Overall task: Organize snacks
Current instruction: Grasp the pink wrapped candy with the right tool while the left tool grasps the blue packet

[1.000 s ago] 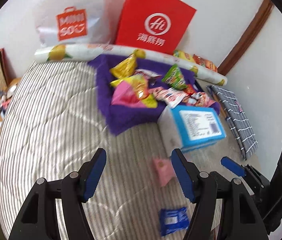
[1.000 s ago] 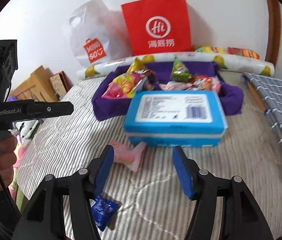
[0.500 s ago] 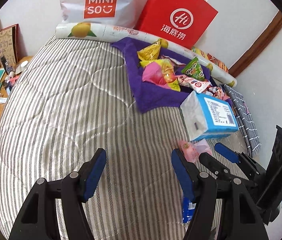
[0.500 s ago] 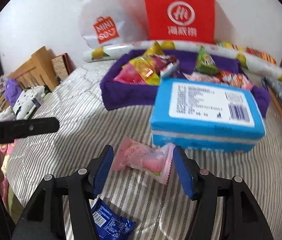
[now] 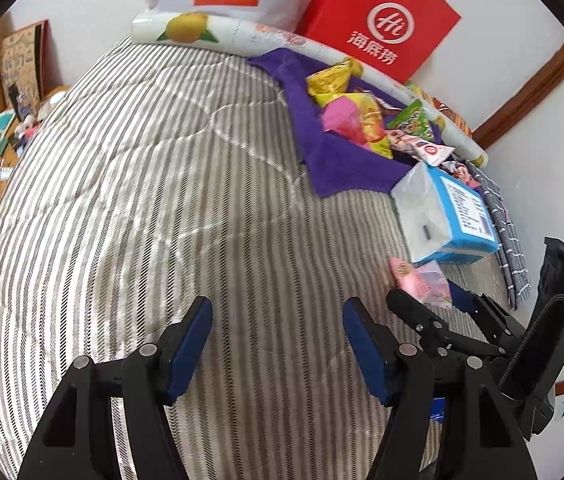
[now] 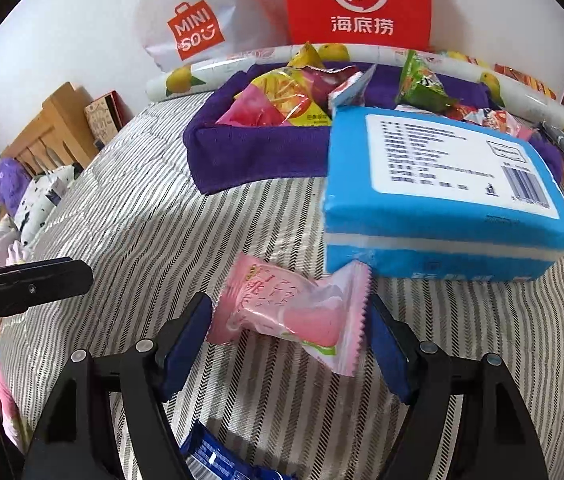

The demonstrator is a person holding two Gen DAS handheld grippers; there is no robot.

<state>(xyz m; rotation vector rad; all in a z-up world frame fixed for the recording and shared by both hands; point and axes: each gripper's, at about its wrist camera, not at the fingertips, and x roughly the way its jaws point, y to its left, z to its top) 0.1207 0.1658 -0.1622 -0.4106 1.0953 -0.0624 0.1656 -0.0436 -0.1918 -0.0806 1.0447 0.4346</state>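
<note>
Right hand-held gripper [image 6: 288, 344] moved closer, jaws opening; pink snack [image 6: 290, 312] btwn fingers, ungripped

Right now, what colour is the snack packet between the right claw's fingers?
Pink, the snack packet; the right wrist view shows it best.

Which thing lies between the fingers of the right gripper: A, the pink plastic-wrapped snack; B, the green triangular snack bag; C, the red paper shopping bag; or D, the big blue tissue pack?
A: in the right wrist view the pink plastic-wrapped snack lies on the striped quilt between the fingers of the right gripper, whose jaws are opening; the blue tissue pack sits beyond it.
</note>
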